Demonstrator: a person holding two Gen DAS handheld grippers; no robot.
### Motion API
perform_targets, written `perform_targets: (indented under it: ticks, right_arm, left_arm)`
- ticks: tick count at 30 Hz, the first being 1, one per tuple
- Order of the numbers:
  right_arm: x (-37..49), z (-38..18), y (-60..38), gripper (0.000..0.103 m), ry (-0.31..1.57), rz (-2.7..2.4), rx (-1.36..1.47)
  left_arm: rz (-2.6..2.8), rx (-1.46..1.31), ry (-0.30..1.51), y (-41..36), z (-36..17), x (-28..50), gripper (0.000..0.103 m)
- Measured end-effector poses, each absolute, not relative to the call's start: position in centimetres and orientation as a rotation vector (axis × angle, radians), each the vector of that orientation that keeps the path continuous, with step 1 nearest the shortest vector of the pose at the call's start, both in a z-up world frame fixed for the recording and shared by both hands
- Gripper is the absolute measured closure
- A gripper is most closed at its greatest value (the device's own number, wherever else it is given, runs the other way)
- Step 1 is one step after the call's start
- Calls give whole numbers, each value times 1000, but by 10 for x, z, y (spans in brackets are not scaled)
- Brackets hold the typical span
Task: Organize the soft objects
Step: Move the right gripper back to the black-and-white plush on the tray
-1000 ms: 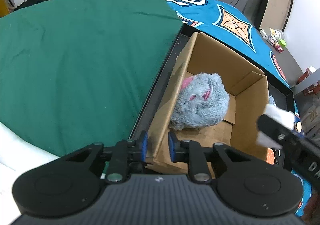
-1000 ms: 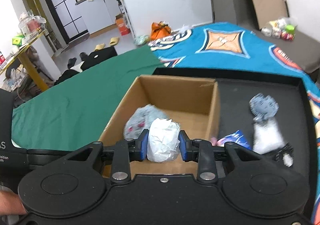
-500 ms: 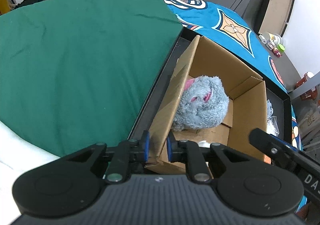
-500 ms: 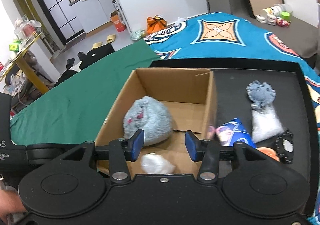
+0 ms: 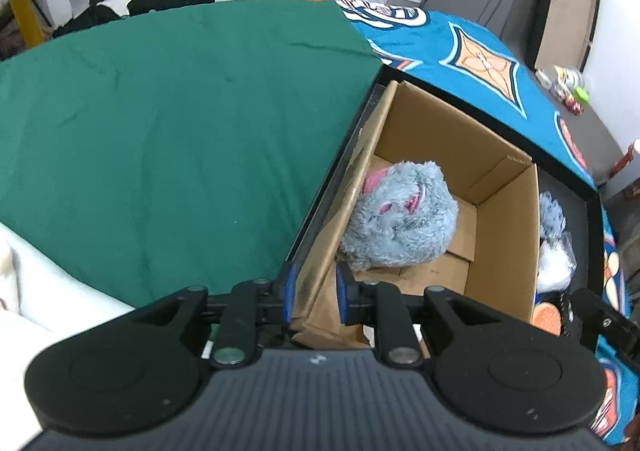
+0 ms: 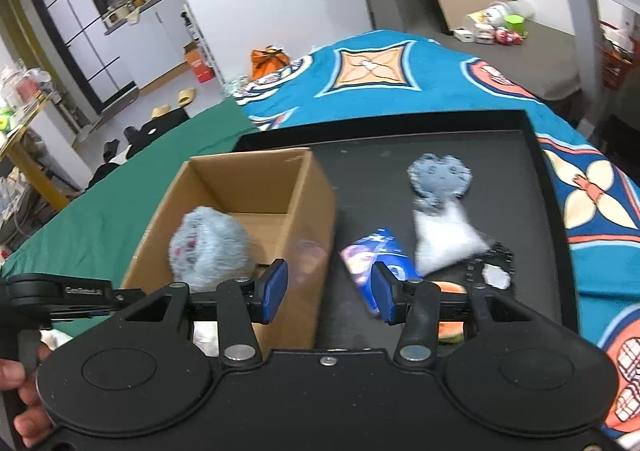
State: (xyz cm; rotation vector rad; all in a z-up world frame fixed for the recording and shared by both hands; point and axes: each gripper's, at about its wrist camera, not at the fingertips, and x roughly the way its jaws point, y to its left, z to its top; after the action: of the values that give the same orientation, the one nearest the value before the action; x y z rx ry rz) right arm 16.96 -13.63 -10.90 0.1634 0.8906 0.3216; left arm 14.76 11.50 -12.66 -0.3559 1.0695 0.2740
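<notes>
Since a second ago the right gripper (image 6: pixel 326 287) dropped its white wad in the cardboard box (image 5: pixel 502 251) and swung toward the tray's toys, fingers having just opened wide and empty, while the left gripper (image 5: pixel 313 293) pinches the box wall to steady it.

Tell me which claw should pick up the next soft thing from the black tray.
Right. The right claw is open and empty, already over the black tray near the blue packet and the white pouch. The left claw is shut on the box wall, steadying it.
</notes>
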Motion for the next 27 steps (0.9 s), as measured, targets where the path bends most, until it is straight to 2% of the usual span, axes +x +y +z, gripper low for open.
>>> perform_targets:
  ticks: [4, 9, 12, 23, 27]
  right_arm:
    - [172, -117, -154, 52, 896, 293, 178]
    - [176, -130, -176, 51, 906, 258, 198]
    - [180, -139, -188, 51, 911, 242, 206]
    - [203, -179, -222, 51, 963, 167, 245]
    - [212, -193, -232, 51, 984, 141, 262]
  left_arm:
    - [284, -321, 1086, 109, -127, 152, 80]
    - [292, -265, 1096, 98, -127, 156, 60]
    - [297, -239, 1099, 93, -126, 157, 53]
    - [324, -135, 1145, 70, -131, 170, 48]
    - [331, -104, 1166, 65, -134, 175, 42]
